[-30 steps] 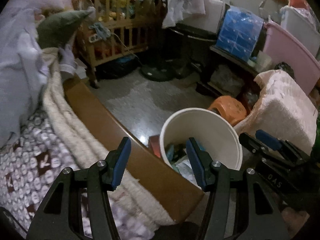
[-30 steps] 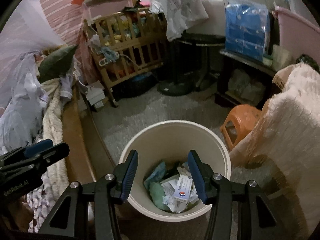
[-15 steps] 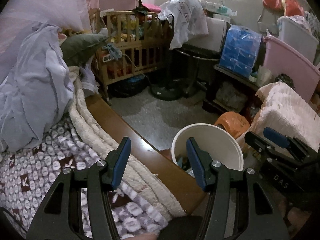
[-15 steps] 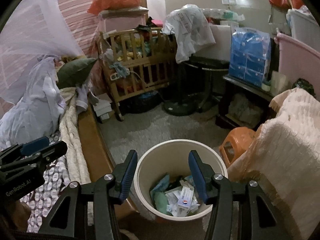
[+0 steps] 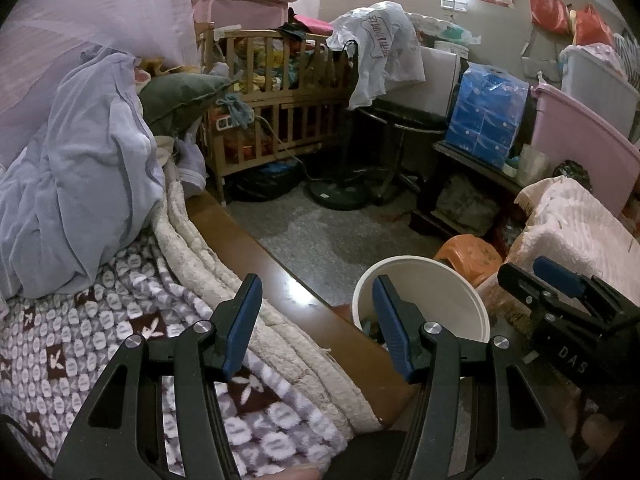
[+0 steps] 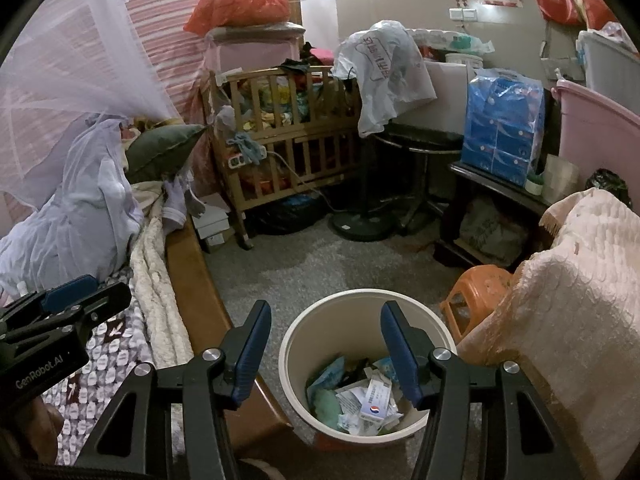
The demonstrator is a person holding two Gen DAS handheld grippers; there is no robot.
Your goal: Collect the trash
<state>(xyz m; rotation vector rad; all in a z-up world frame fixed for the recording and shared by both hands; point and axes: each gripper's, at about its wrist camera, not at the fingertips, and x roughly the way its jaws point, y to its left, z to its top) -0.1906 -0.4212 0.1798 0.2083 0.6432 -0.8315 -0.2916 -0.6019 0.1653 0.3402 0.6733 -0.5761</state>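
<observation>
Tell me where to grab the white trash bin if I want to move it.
Grip the white trash bin by its thin rim, coming from above with the right gripper, one finger inside, one outside. The open top faces up, and the wall looks too wide to span.

Location: a cluttered home bedroom. Indicators are a bed [image 5: 120, 320] with patterned blanket and mosquito net [image 6: 60, 60], a wooden baby crib [image 6: 288, 132] filled with items, and a waste bin [image 6: 312, 332] on the grey floor. A pink storage tub [image 5: 580, 132], a tissue pack [image 6: 500, 128] and an orange stool [image 6: 476, 288] confirm household use
</observation>
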